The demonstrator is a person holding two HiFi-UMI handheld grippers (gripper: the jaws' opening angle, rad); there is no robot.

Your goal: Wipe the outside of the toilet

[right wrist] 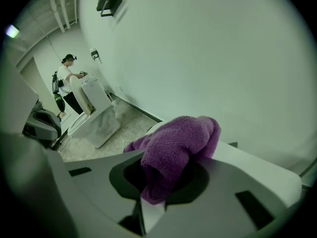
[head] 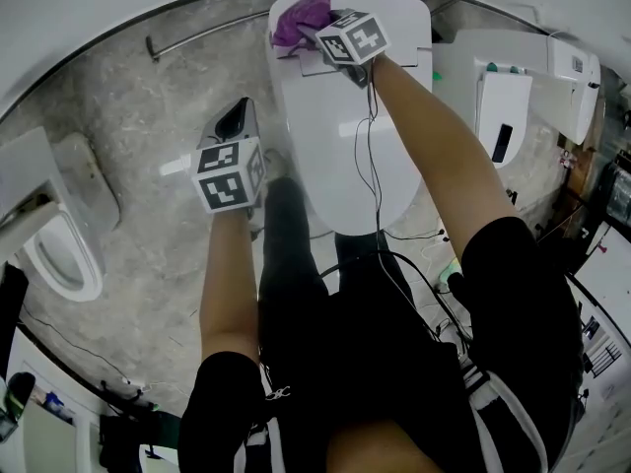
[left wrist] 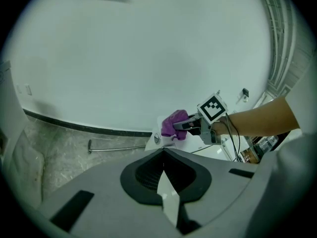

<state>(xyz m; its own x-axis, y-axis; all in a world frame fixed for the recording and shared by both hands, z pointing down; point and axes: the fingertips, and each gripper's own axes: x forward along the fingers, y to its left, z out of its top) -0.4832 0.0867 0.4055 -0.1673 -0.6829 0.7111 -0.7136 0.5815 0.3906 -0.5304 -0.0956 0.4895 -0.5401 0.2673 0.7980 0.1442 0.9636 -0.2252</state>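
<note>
R arm extended, R gripper (head: 308, 45) fingers clamped on cloth (head: 301, 16); L gripper (head: 235, 116) fingers together, empty.

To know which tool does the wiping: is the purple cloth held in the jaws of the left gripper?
No, the purple cloth is pinched in the right gripper, while the left gripper is shut on nothing.

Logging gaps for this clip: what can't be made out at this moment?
1. Head view: the toilet's bowl sides, hidden beneath its lid and the person's legs.
2. Right gripper view: the right tool's jaw tips, wrapped by the purple cloth.
3. Left gripper view: most of the toilet, behind the left tool's body.
</note>
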